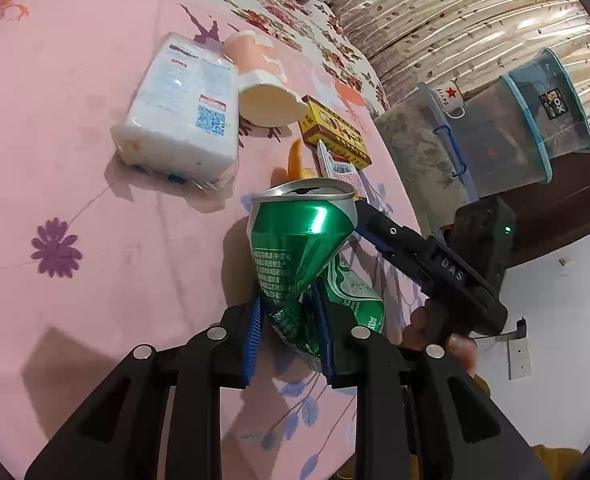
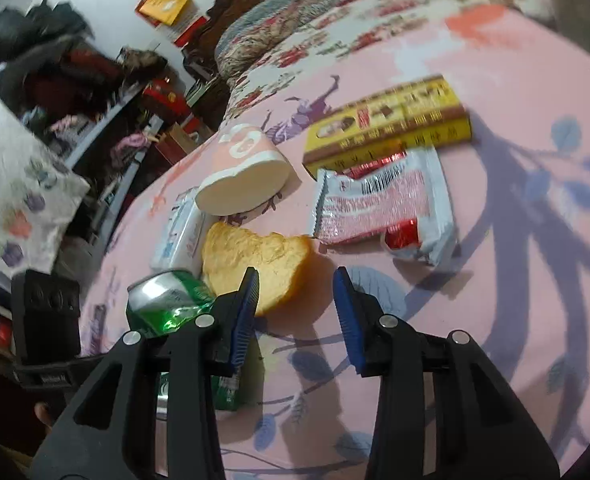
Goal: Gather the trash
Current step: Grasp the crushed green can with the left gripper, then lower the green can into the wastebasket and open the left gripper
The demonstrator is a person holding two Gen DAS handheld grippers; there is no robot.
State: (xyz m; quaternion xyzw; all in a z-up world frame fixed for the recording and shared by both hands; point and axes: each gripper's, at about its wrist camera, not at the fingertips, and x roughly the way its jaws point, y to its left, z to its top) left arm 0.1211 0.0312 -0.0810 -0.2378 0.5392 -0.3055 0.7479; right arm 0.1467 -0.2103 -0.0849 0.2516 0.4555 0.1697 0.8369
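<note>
Left tool (image 1: pixel 289 326) clamped on crushed can (image 1: pixel 303 240), near bed edge (image 1: pixel 391 168).

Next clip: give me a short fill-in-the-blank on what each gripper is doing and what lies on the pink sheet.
1. The left gripper is shut on a crushed ____ can.
2. The right gripper is open, its fingers either side of a piece of ____.
3. The yellow box lies just beyond a torn, silver and red ____.

Missing words: green; bread; wrapper
</note>
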